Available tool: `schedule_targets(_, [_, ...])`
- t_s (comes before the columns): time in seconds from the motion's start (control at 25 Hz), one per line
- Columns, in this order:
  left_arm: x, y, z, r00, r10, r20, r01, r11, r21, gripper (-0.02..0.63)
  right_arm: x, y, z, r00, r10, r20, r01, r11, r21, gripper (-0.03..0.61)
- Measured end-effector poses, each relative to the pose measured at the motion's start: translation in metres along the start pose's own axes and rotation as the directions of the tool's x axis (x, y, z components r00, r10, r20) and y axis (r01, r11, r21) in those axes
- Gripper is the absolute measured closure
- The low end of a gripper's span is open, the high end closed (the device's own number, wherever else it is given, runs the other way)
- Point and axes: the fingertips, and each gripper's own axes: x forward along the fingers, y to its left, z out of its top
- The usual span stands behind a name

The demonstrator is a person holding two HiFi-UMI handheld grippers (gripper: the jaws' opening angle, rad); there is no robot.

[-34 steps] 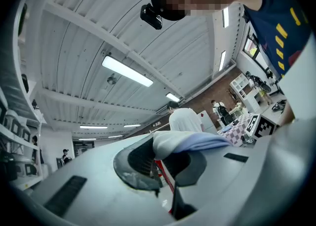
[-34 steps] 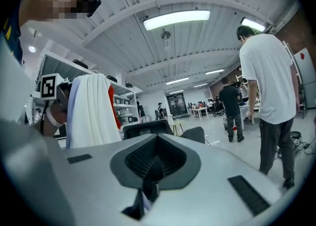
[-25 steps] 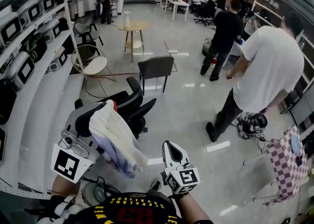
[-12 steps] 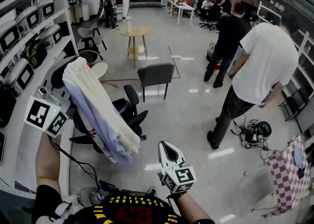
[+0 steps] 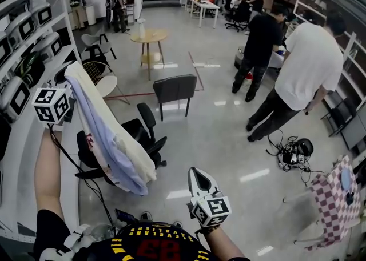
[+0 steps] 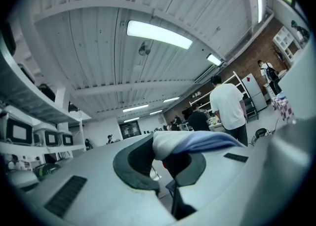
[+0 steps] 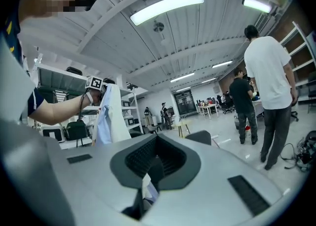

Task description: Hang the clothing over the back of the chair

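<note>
"Well, how is the clothing (image 5: 108, 134) going to handle?"

"Softly, I'm guessing. It is hanging in long limp folds, cream over pale blue, so it is looking light and floppy, and likely to slide off anything smooth. The left gripper (image 5: 68, 77) is holding it high at the left, fingers clamped on its top edge, with the rest drooping down in front of the black office chair (image 5: 140, 131)."

"And the right gripper (image 5: 198, 175)?"

"It is sitting low in the middle, fingers together on nothing, apart from the cloth's lower end."

"Where would you be taking hold?"

"I'd be keeping the top pinch and, if needed, catching the loose lower hem with the free side, so the cloth is spreading rather than bunching over the backrest."

"Room to move?"

"The shelf (image 5: 23, 54) is running close along the left, so that side is looking tight. The chair's back is mostly hidden behind the folds. Open floor (image 5: 211, 140) is lying to the right, a grey chair (image 5: 174, 87) is standing farther off, and the people (image 5: 311, 65) are standing well apart."
</note>
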Motion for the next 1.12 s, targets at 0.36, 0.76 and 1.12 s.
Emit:
schedule_targets(0.36, [0.072, 0.038, -0.22, 0.92, -0.153, -0.362, 0.089, 0.978, -0.187, 0.594, 0.047, -0.002, 0.0, 0.995, -0.098, -0.014, 0.098, 0.995, -0.013, 0.571])
schedule_targets(0.76, [0.065, -0.022, -0.38, 0.704, -0.465, -0.536, 0.342, 0.884, -0.318, 0.594, 0.094, 0.02, -0.016, 0.99, -0.131, -0.055, 0.13, 0.991, -0.023, 0.571])
schedule_targets(1.12, [0.027, -0.029, -0.439, 0.485, -0.589, -0.646, 0.473, 0.798, -0.373, 0.433, 0.124, 0.041, -0.019, 0.99, -0.121, -0.071, 0.119, 0.993, -0.022, 0.571])
